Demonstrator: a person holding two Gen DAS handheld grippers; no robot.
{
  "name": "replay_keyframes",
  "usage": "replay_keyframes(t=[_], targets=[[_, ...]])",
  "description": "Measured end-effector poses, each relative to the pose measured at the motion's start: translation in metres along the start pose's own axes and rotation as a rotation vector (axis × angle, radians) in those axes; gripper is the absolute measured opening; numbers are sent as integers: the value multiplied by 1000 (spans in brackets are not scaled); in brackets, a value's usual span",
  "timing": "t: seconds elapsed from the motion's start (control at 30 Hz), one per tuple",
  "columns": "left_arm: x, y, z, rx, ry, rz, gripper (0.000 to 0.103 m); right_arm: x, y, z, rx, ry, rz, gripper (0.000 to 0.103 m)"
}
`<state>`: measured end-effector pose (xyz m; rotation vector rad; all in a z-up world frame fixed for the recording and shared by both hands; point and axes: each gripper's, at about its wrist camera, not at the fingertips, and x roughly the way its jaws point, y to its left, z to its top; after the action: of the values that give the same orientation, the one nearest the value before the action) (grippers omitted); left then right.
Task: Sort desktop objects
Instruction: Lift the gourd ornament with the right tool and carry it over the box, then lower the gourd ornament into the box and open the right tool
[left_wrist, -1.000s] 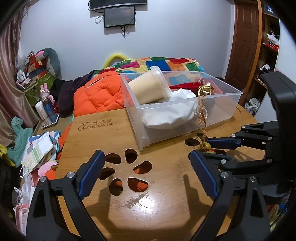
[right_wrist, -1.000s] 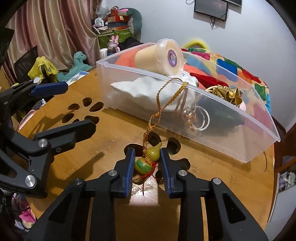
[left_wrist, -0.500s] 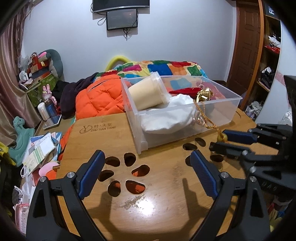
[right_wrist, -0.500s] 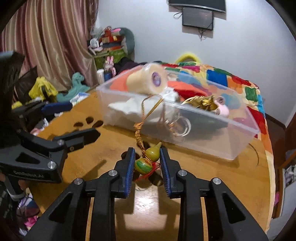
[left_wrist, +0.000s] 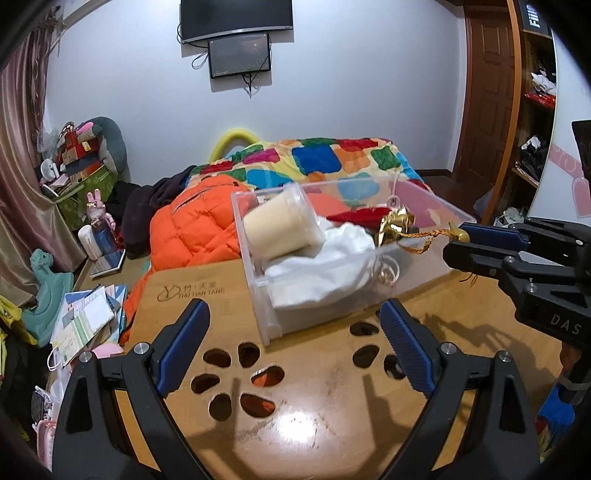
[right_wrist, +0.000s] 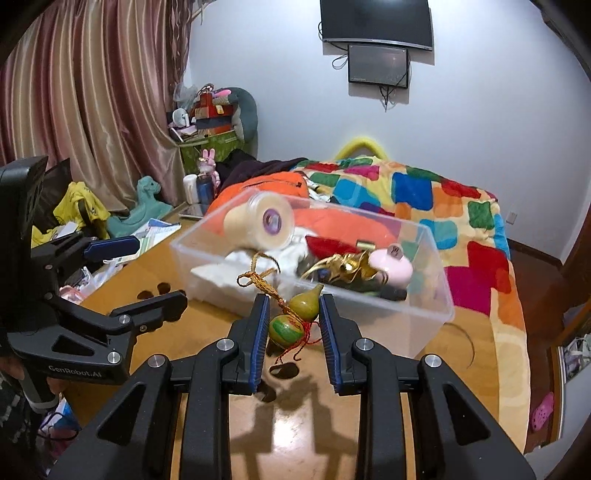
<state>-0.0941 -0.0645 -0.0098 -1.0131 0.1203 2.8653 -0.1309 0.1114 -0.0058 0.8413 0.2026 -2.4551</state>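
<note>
My right gripper (right_wrist: 291, 321) is shut on a green gourd charm (right_wrist: 286, 329), held in the air at the clear plastic bin's (right_wrist: 424, 325) near wall. The charm's gold cord (right_wrist: 264, 286) runs over the rim to a gold ornament (right_wrist: 343, 264) inside the bin. In the left wrist view the right gripper (left_wrist: 460, 242) is at the bin's (left_wrist: 264, 325) right end, the cord (left_wrist: 424, 240) stretched towards it. My left gripper (left_wrist: 293, 347) is open and empty above the wooden table (left_wrist: 314, 424). The bin also holds a cream tub (left_wrist: 280, 229) and white cloth (left_wrist: 325, 266).
The table has paw-shaped cut-outs (left_wrist: 236, 384). An orange jacket (left_wrist: 195, 229) and a patchwork blanket (left_wrist: 325, 158) lie on the bed behind the bin. Papers (left_wrist: 85, 321) and toys clutter the floor at the left. A pink round item (right_wrist: 391, 267) lies in the bin.
My right gripper has lifted the gourd charm off the table up to the bin's rim height. The cord now stretches sideways from the ornament. The left gripper stays open.
</note>
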Motion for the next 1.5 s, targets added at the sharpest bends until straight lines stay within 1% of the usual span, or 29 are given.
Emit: replay_keyframes(t=[0.27,0.4,0.73,0.87,1.07,1.3,1.5], targets=[[2,2,24,9,-34,7,94,2,-12,21,-30,-40,-23,25],[9,6,38,5,-39,3,94,10,-18,32,-40,-45,-30,25],[40,2,64,14,-19,-17,94,55,-27,42,-46,32,-9,25],[54,-1,68,9,-4,-20,94,71,-34,40,-17,69,3,25],[75,-3,67,8,43,-23,94,88,-40,33,-18,118,-4,25],[84,-6,64,10,58,-25,94,89,-38,32,-52,124,-35,25],[83,-6,64,9,58,-27,94,89,-38,33,-52,129,-51,25]])
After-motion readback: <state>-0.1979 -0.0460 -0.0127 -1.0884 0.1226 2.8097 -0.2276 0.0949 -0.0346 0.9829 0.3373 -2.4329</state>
